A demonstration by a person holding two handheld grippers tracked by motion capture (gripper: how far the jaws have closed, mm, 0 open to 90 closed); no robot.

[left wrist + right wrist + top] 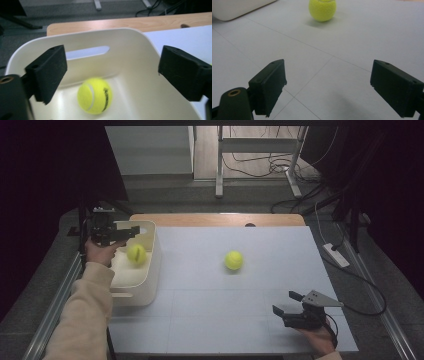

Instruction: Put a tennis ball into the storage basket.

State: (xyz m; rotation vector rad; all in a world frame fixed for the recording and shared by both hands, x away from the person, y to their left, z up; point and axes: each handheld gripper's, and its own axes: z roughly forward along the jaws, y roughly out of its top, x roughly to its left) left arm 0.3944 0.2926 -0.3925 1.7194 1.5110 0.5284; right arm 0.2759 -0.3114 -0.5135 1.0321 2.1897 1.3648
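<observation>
High view, left to right: left gripper (131, 230) over white bin (150, 270), jaws wide, nothing between them; tennis ball (136, 253) lies loose inside bin below. Second tennis ball (233, 260) mid-surface (210, 320), well apart from bin. Right gripper (284, 304) near front right edge, jaws wide, empty, aimed at second ball. Judgement: ball light, felt grippy, slightly springy, rolls easily; take it across widest middle, jaws level.

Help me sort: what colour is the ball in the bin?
Yellow-green ball, clearest in the left gripper view.
</observation>
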